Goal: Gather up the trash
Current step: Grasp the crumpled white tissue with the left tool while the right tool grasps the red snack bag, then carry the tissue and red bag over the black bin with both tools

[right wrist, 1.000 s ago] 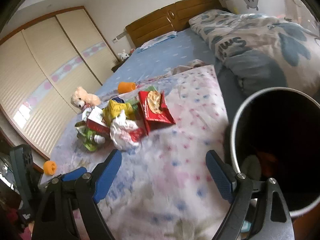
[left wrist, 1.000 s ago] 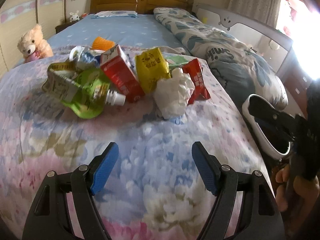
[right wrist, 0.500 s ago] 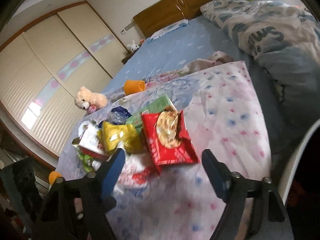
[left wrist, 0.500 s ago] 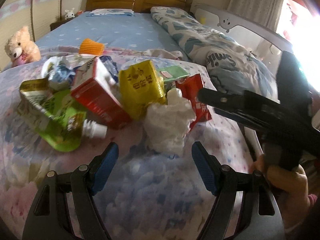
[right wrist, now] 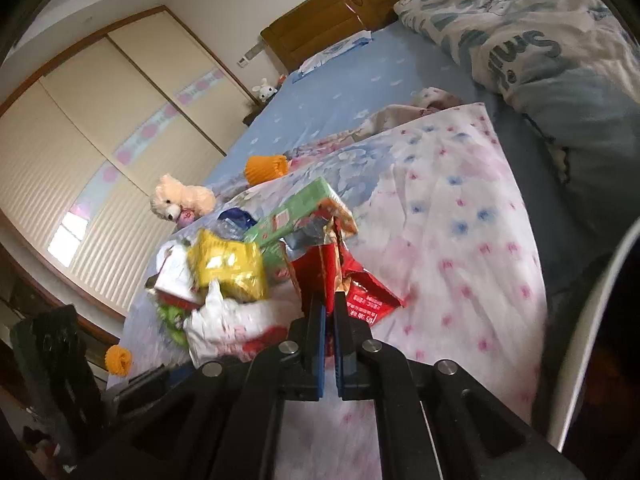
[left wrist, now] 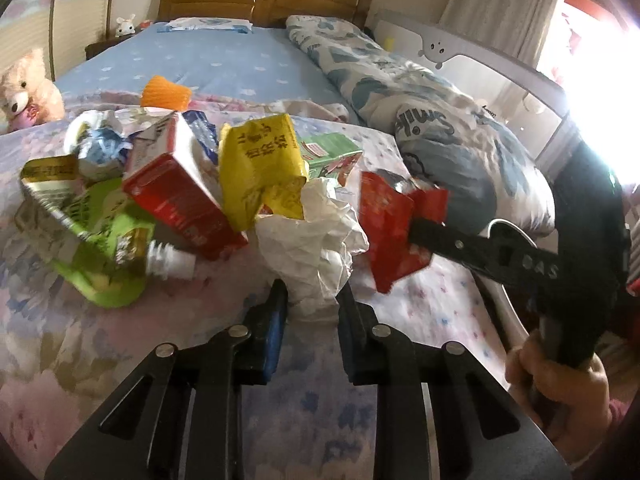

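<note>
- The left tool (left wrist: 310, 300), its jaws just closed in, pinches the crumpled white plastic bag (left wrist: 316, 236) at frame centre.
- The right tool (right wrist: 328, 312), just clamped, grips the torn red foil snack wrapper (right wrist: 360, 292) on the floral bed quilt (right wrist: 460, 240).

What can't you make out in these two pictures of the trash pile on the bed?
- Trash bin: right wrist view, cut off by the right edge; its inside is too dark to read.
- Green pouch: right wrist view, mostly hidden behind the white crumpled paper.
- Red wrapper: left wrist view, its far end is covered by the right tool.
- Blue-white wrapper: left wrist view, print too small to read.
</note>
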Motion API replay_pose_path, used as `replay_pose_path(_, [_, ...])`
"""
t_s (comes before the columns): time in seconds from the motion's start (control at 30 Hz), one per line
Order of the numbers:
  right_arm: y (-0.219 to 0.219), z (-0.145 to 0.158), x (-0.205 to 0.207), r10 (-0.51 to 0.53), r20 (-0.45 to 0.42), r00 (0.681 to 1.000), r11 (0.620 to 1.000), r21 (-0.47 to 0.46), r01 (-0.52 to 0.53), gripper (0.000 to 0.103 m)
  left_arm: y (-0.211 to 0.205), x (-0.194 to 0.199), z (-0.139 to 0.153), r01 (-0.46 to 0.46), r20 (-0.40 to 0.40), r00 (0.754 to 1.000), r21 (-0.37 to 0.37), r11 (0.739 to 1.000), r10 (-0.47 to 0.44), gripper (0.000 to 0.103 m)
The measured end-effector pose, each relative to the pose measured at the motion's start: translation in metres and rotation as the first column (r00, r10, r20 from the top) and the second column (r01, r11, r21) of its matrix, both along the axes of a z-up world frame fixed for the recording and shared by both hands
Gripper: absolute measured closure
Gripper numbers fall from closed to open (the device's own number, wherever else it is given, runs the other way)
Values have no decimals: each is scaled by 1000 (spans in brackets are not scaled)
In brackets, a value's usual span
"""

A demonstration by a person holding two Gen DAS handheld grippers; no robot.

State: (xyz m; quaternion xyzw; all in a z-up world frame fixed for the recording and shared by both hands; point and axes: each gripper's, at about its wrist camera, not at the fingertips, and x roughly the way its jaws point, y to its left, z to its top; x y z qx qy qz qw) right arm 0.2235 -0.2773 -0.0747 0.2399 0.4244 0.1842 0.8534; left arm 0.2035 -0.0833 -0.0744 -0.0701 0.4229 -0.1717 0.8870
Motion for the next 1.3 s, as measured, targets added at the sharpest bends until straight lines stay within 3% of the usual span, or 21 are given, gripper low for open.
replay_pose_path(0.33, [-17,18,-67,-72,39,997,997,7,71,100,-16,-33,13,59,10,998,-13,998,-58,81])
replay_pose_path(0.8, [-70,39,-150,-217,84,973,976,-5,218,100,-75,-74,28,215,38,976,-6,977,-215,81])
replay_pose_path(1.3, [-122,49,-188,-337,126,933,937,-55,346,100,-130,-87,36,330,51,942,32,943,-332,81])
